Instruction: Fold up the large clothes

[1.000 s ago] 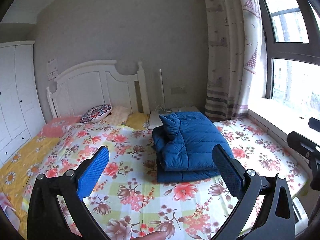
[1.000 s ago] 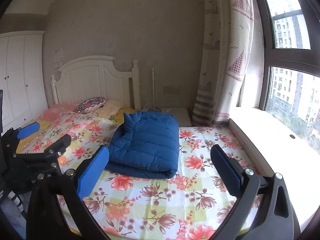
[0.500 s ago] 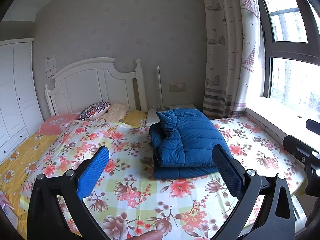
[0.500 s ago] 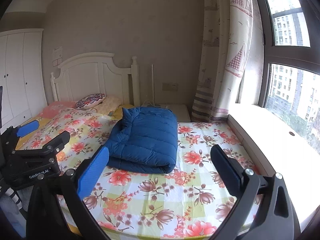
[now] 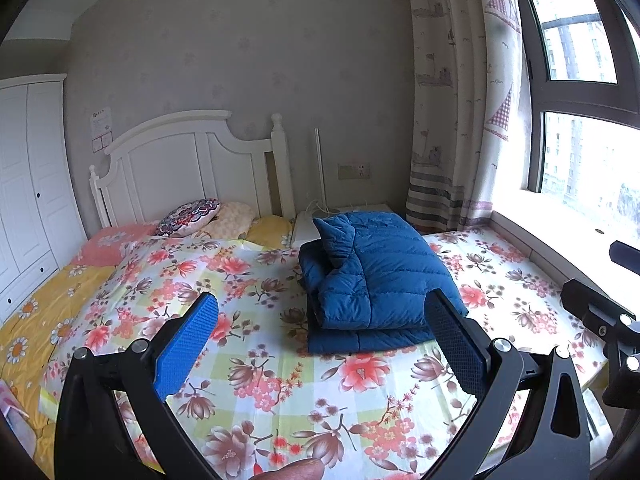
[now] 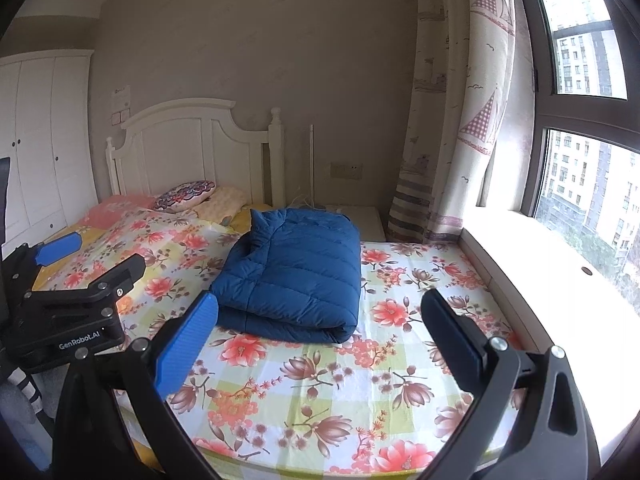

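A big blue puffy jacket (image 5: 376,276) is lying folded up on the bed (image 5: 280,364), on the flowery sheet (image 6: 340,376). It is sitting in a neat bundle with its layers stacked one on top of the other, and a bit of the collar is sticking up at the far end. It is lying toward the side of the bed that is nearer the window (image 6: 584,184), not far from the white headboard (image 5: 188,168). The left gripper (image 5: 320,340) is hanging in the air above the near part of the bed, and its two fingers (image 5: 188,344) are standing wide apart with nothing between them. The right gripper (image 6: 320,340) is hanging in the air too, and its blue fingers (image 6: 188,348) are also spread wide and are holding nothing. Both grippers are well apart from the jacket and are not touching it. In the right wrist view the left gripper is showing at the left edge, over the side of the bed. A round patterned cushion (image 5: 188,216) and a pink pillow (image 5: 108,242) are lying up by the headboard. A long curtain (image 6: 452,120) with little boats on it is hanging beside the window. A white wardrobe (image 5: 28,184) is standing on the far left.
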Tool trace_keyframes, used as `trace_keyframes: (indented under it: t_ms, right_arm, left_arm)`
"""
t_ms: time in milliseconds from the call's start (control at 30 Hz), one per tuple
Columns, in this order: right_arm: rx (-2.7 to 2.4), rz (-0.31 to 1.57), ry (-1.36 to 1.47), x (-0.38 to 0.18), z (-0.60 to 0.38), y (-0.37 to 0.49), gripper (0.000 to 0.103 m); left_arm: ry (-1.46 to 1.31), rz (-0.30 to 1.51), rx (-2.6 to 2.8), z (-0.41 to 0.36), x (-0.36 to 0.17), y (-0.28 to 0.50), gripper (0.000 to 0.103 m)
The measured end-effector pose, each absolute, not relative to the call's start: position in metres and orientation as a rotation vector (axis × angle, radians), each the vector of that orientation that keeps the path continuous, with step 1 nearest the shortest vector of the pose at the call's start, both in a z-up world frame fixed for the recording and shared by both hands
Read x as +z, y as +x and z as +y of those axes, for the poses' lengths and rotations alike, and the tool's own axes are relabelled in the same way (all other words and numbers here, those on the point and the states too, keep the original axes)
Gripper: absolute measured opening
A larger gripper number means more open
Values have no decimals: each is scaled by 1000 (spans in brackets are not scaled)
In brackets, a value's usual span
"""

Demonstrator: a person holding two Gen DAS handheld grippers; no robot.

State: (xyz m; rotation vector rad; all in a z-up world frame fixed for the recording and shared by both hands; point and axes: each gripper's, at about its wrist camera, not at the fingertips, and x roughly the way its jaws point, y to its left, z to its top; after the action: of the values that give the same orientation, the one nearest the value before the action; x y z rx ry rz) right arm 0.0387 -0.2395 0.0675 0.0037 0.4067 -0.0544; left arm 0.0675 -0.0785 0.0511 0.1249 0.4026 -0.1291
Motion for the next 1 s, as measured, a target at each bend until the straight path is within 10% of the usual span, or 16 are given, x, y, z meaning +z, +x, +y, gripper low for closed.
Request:
trace_keyframes:
  t_ms: [1000]
  right_arm:
    - [-49, 406, 1, 64, -242, 38, 101]
  left_arm:
    - [129, 412, -127, -77, 44, 68, 99]
